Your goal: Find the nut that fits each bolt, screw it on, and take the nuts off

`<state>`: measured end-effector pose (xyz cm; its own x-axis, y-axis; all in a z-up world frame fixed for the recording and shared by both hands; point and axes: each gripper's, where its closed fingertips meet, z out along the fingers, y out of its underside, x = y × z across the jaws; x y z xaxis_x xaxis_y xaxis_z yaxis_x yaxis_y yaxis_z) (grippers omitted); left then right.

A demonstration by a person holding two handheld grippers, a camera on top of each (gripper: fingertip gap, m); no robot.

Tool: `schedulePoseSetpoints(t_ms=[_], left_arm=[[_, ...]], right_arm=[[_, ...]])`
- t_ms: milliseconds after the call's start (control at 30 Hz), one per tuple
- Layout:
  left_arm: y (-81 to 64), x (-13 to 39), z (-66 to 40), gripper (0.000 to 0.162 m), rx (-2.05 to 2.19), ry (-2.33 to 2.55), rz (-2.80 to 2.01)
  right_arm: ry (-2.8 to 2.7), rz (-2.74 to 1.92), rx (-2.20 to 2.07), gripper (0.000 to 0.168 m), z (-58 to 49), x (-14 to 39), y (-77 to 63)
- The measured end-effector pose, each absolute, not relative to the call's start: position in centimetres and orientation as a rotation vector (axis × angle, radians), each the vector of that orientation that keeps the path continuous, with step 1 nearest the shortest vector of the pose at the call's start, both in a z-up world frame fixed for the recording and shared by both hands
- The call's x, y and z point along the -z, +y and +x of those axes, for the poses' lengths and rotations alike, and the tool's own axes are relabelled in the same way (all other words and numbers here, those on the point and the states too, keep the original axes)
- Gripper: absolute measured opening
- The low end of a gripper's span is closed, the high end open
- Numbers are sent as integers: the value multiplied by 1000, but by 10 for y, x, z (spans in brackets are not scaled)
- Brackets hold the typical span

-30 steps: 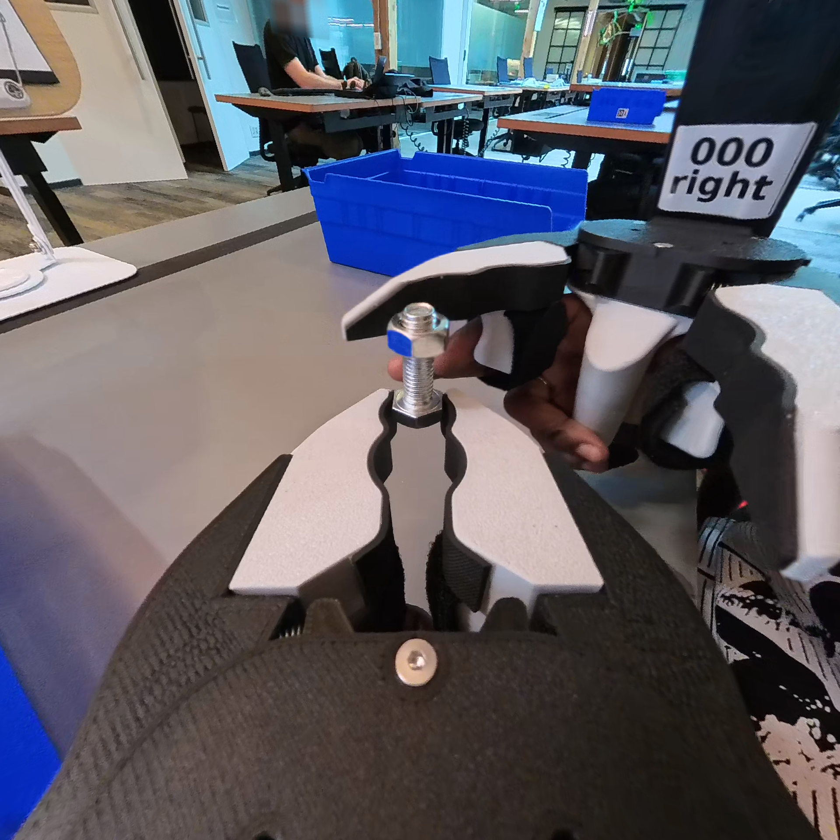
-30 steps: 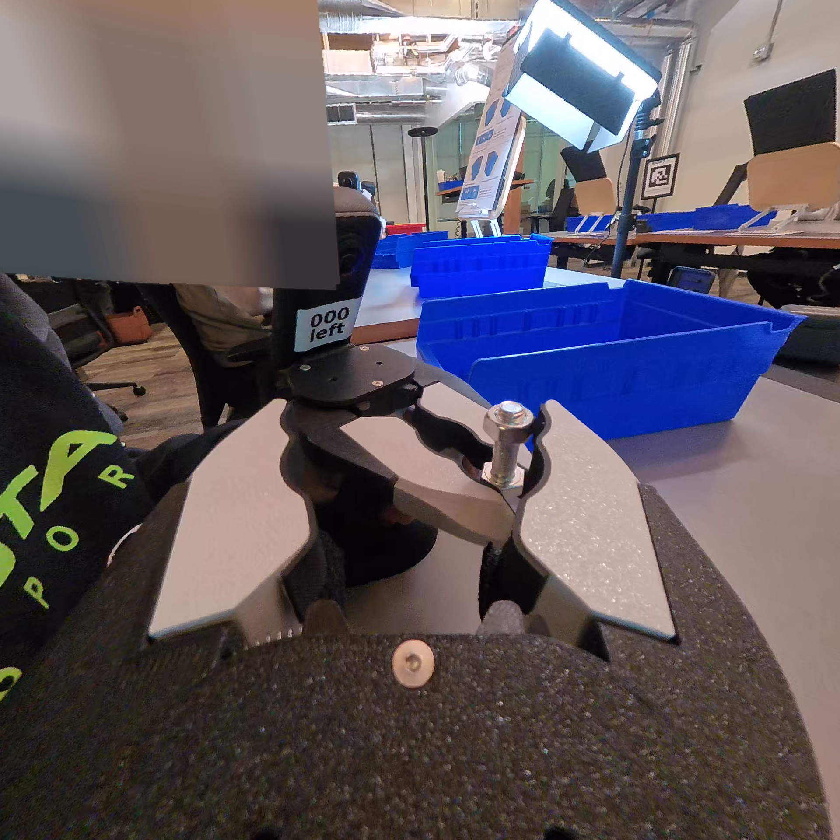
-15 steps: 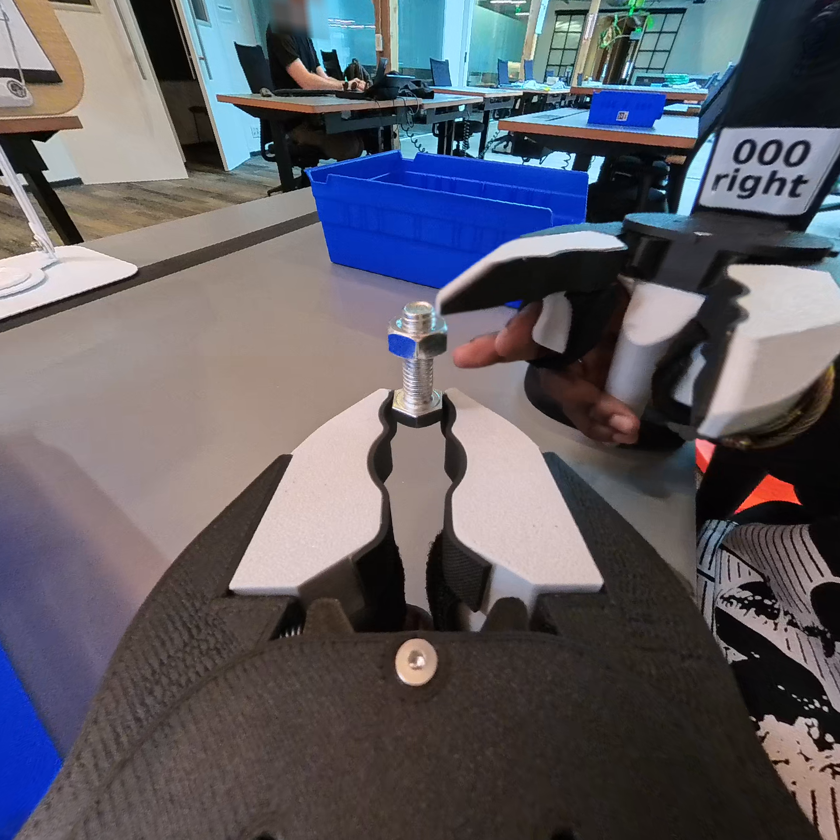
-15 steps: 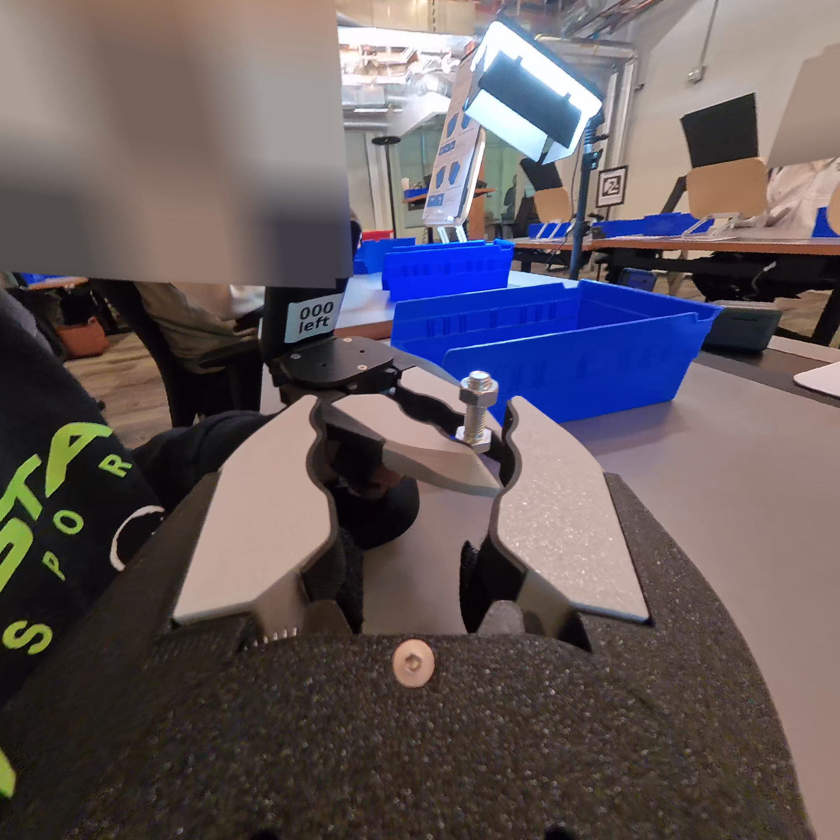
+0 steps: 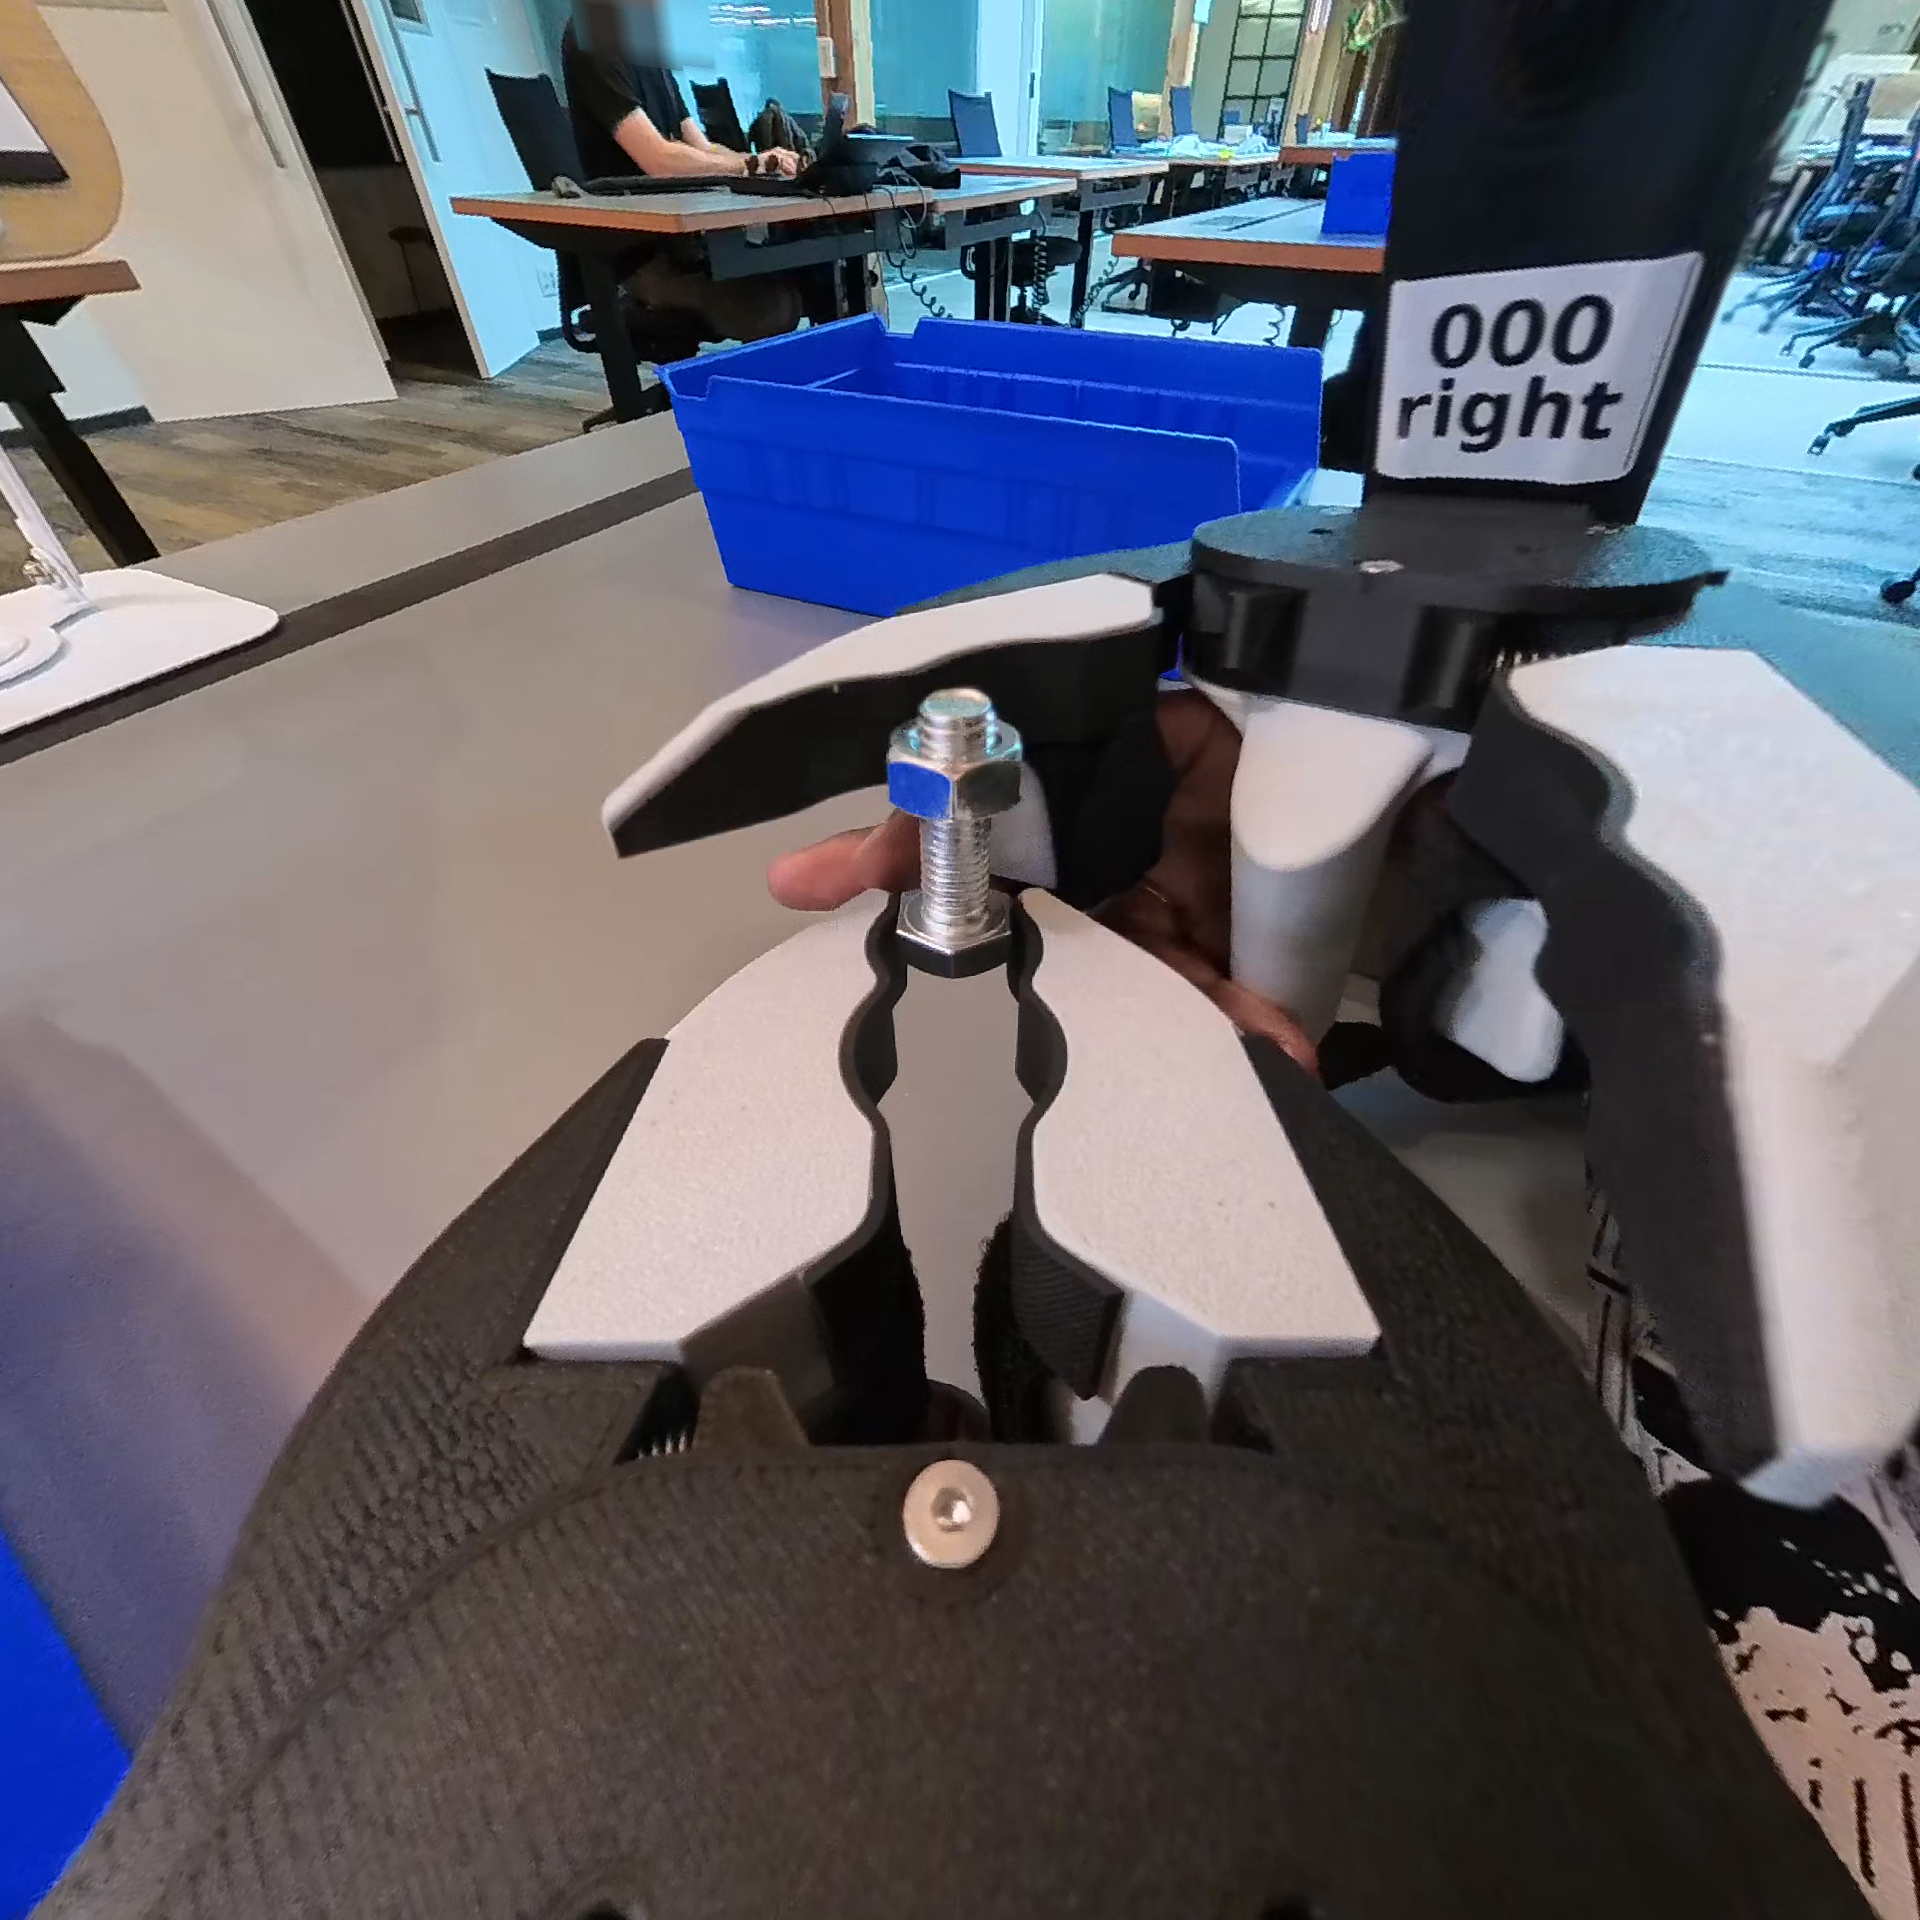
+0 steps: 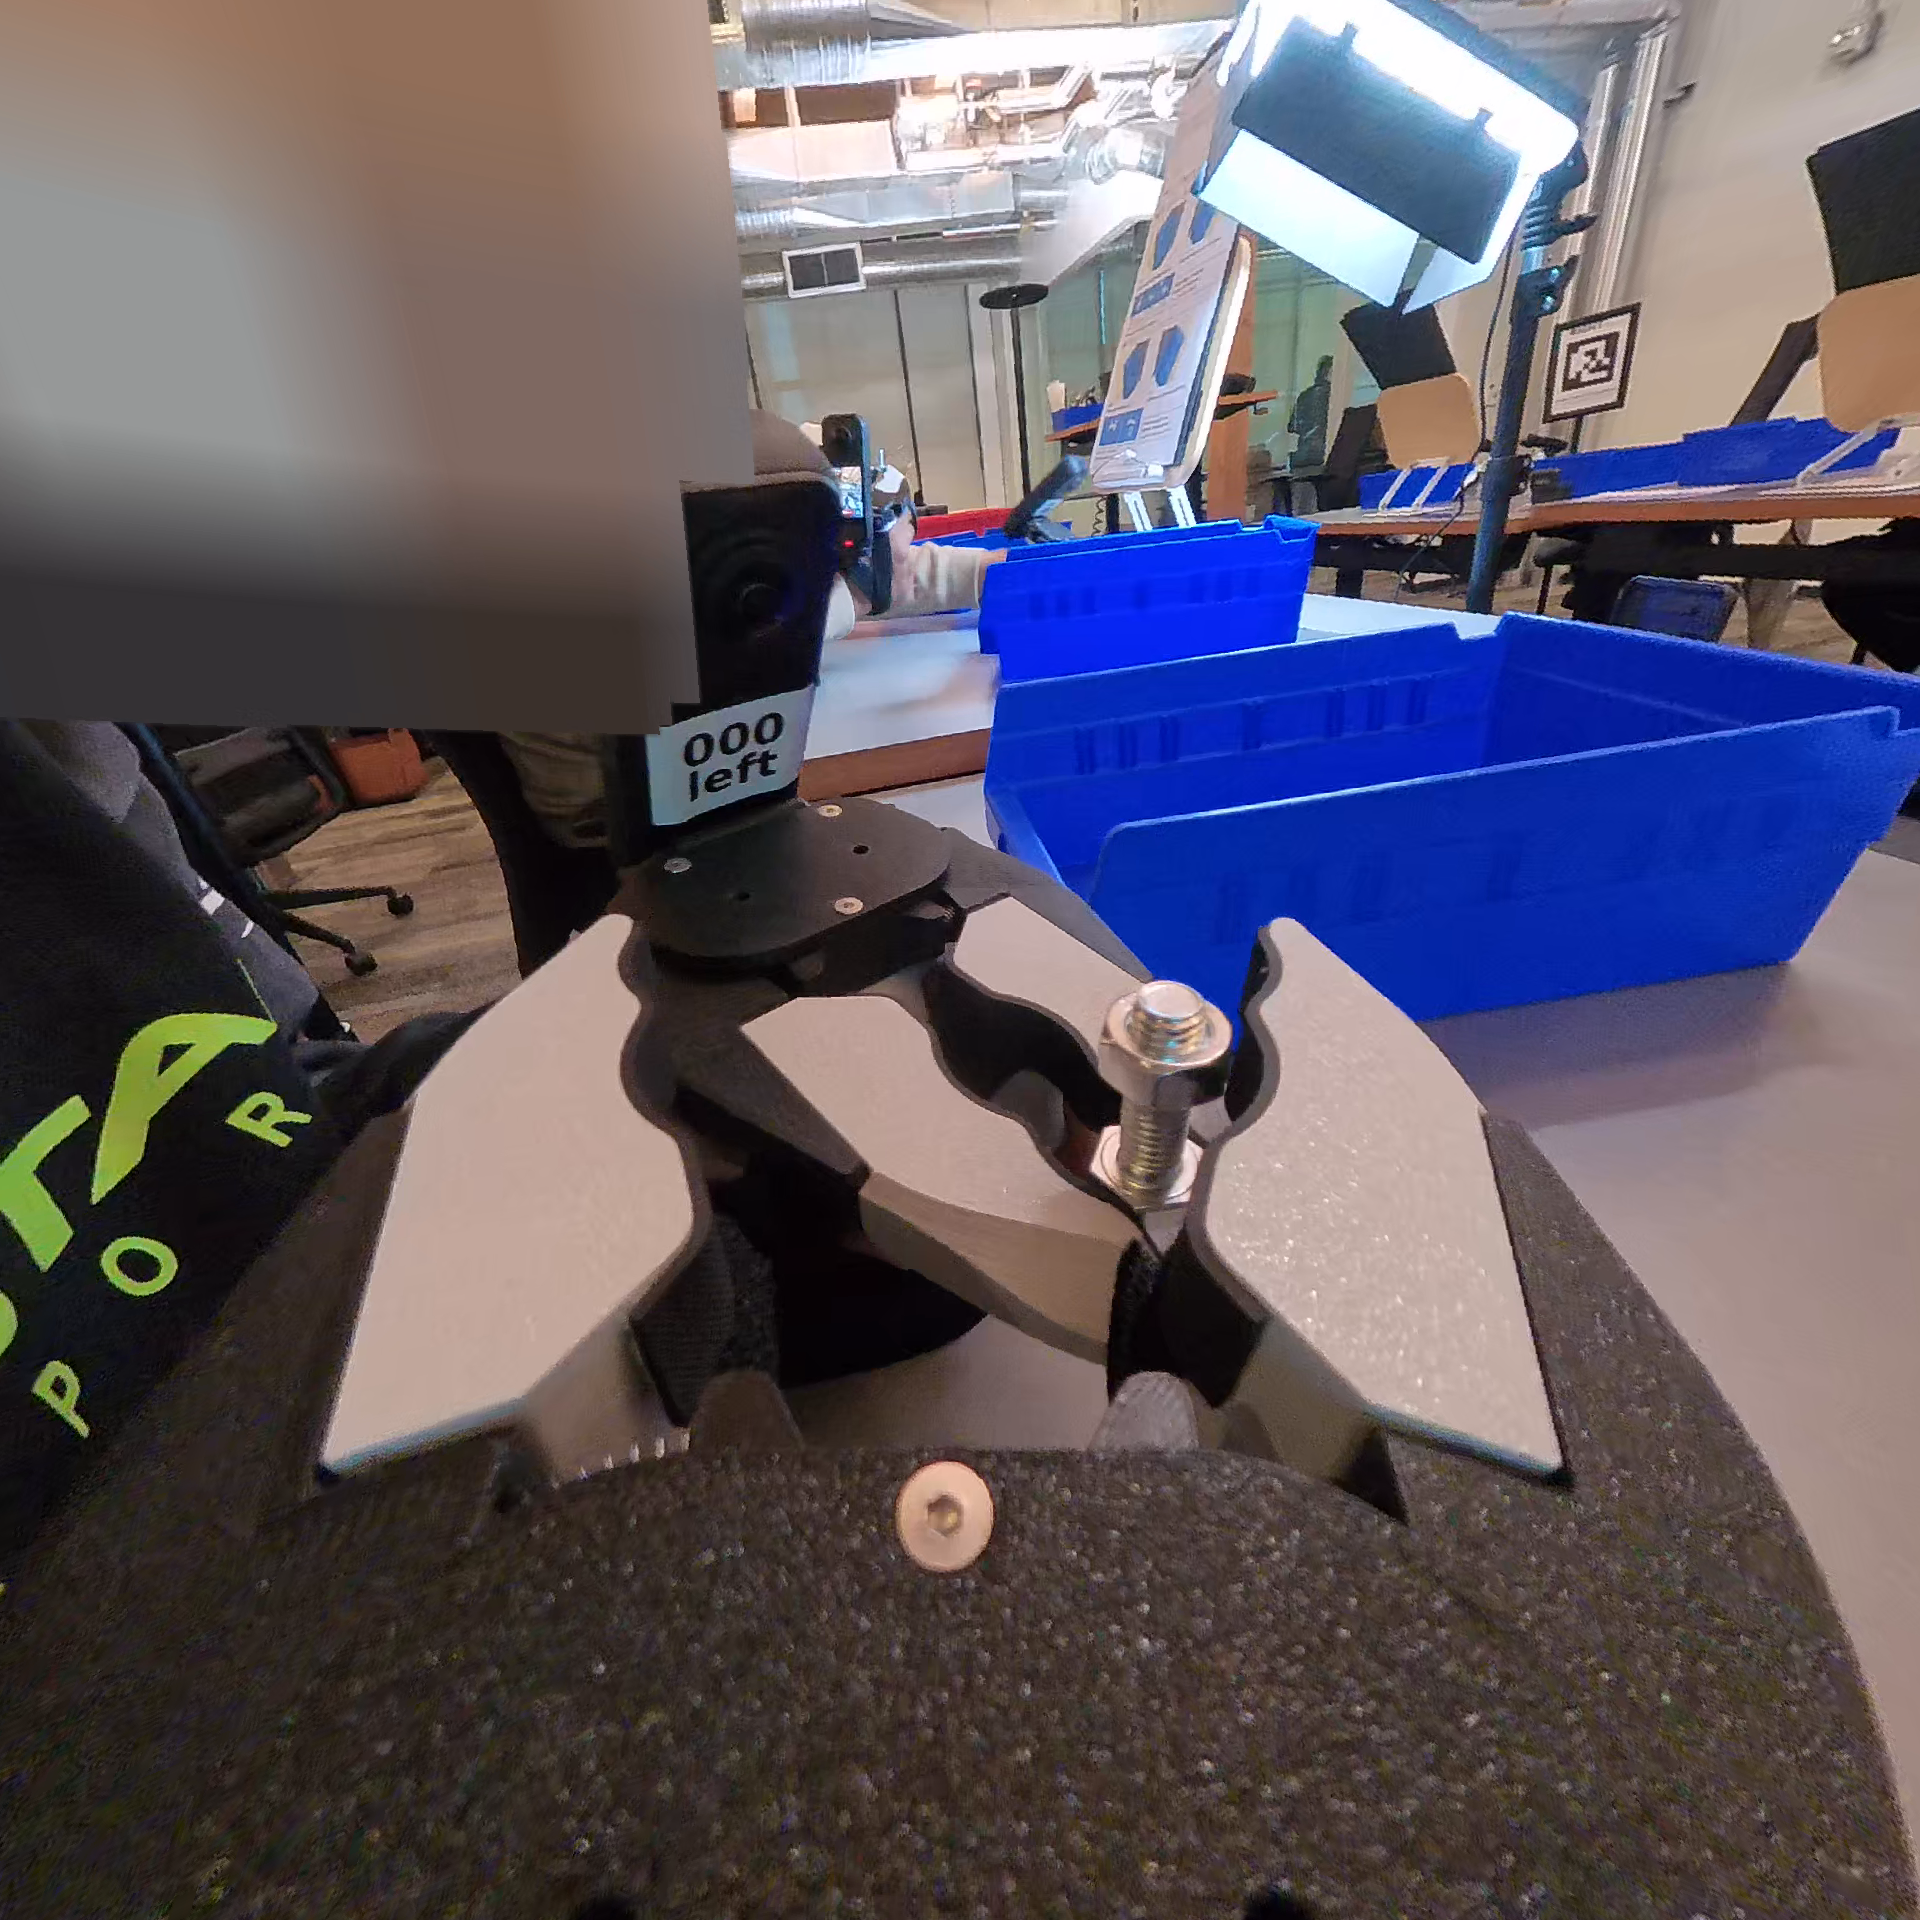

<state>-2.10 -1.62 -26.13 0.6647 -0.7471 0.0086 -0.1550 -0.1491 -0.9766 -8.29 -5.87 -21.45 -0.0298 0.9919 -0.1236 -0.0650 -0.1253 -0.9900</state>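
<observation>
A silver bolt point(image 5: 954, 883) stands upright with its thread up. My left gripper point(image 5: 951, 940) is shut on the bolt's hex head. A silver nut point(image 5: 954, 784) sits near the top of the thread. My right gripper point(image 6: 945, 935) is open, with its jaws wide apart. In the right wrist view the nut point(image 6: 1166, 1049) lies against the inner edge of its right finger point(image 6: 1351, 1174), far from the other finger point(image 6: 520, 1195). In the left wrist view one right-gripper finger point(image 5: 883, 686) sits just behind the nut. The left gripper's fingers point(image 6: 997, 1174) cross below, holding the bolt point(image 6: 1148, 1143).
A grey table point(image 5: 364, 883) lies under both grippers. A blue bin point(image 5: 987, 488) stands just beyond the bolt and also shows in the right wrist view point(image 6: 1455, 831). A second blue bin point(image 6: 1143, 603) stands farther back. A white stand base point(image 5: 125, 644) lies at the far left.
The right gripper pulled back from the nut half a second ago. It has now come back, with one finger against the nut. The left gripper and bolt have stayed put.
</observation>
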Motion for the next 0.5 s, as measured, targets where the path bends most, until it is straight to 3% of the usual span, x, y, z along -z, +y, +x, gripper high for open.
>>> schedulePoseSetpoints(t_ms=[500], left_arm=[[-13, 259, -25, 19, 617, 696, -1674]], right_arm=[[-1077, -1234, -1265, 93, -52, 216, -64]])
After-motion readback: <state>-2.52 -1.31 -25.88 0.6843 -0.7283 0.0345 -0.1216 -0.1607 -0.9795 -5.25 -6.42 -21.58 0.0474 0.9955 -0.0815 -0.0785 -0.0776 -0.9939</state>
